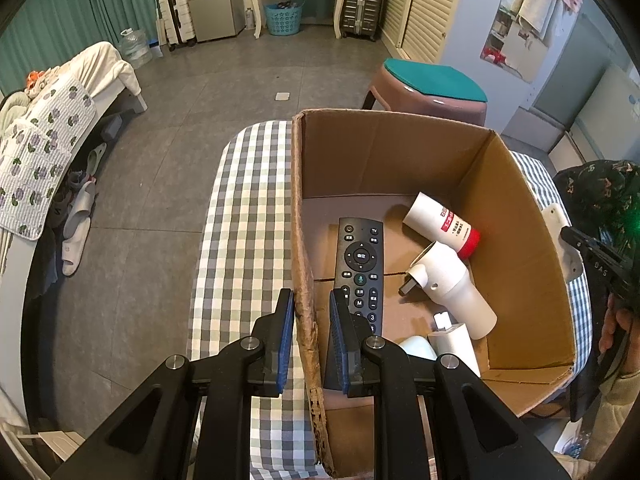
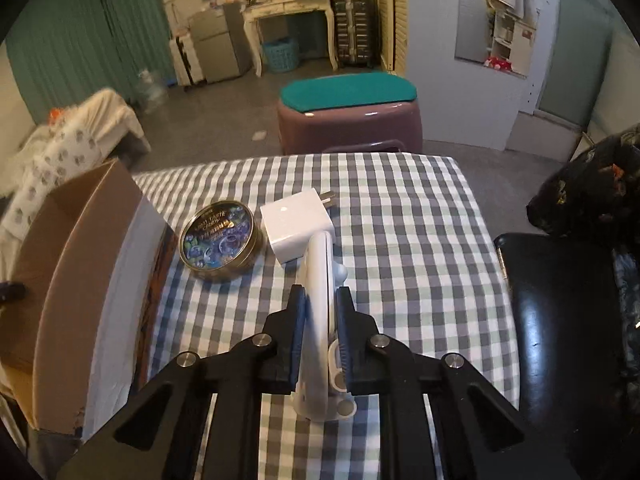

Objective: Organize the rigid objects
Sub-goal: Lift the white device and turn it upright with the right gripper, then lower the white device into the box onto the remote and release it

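Cardboard box [image 1: 400,160] with remote [image 1: 360,264], bottles [image 1: 440,224]

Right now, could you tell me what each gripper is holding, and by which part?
Left gripper: the cardboard box, by its side wall's top edge. Right gripper: a white plastic object, gripped across its narrow body; what it is, I cannot tell.

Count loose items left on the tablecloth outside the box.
2: candy tin beside the cardboard box, white charger plug right of it. Box may hide others.
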Motion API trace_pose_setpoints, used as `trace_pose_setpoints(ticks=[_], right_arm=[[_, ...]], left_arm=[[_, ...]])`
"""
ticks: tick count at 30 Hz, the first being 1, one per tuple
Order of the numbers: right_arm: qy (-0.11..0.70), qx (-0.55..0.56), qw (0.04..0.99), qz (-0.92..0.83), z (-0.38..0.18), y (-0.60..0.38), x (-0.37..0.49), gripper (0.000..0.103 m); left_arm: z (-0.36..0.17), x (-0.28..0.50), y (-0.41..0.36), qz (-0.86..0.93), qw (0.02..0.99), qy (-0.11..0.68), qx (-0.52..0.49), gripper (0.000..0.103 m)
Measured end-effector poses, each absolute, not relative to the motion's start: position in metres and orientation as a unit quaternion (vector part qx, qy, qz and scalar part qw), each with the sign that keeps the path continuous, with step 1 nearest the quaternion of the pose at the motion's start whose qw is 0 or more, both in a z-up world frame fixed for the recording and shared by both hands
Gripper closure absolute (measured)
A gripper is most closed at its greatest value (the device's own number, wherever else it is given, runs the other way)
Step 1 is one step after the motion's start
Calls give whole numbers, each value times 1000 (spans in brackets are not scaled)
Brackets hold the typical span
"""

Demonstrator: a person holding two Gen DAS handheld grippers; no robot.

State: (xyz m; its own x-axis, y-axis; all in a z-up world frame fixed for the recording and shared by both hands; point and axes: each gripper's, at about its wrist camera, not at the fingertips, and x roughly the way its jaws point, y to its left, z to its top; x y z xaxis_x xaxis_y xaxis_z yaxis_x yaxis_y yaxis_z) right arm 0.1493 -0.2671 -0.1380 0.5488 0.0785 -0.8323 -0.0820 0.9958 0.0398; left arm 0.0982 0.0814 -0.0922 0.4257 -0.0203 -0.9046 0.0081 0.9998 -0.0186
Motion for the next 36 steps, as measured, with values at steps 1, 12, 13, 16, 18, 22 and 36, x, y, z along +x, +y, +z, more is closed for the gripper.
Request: trace_pose_setpoints(ticks=[1,12,13,16,18,22,36], right_arm=[[472,1,881,46,-138,-267,150,88],[475,-11,878,59,-139,-260,146,87],[480,-14,875,63,-144,-259,147,87],[485,-34,872,56,-150,-251,149,70],[490,-44,870,42,-153,-251,152,69],[489,-48,870,42,-153,-256,153,81],[401,-65,909,93,-76,-230,127,88]], left_arm=[[-93,98,82,-9,845,535,-8,84],[-95,98,83,-12,843,538,-9,84],[-94,98,83,-12,843,538,-8,84],[-95,98,84,-12,843,538,-8,84],[-94,98,84,-13,843,538,-8,84],[-95,98,83,-13,843,538,-9,84],[-96,99,82,-15,843,537,-10,84]])
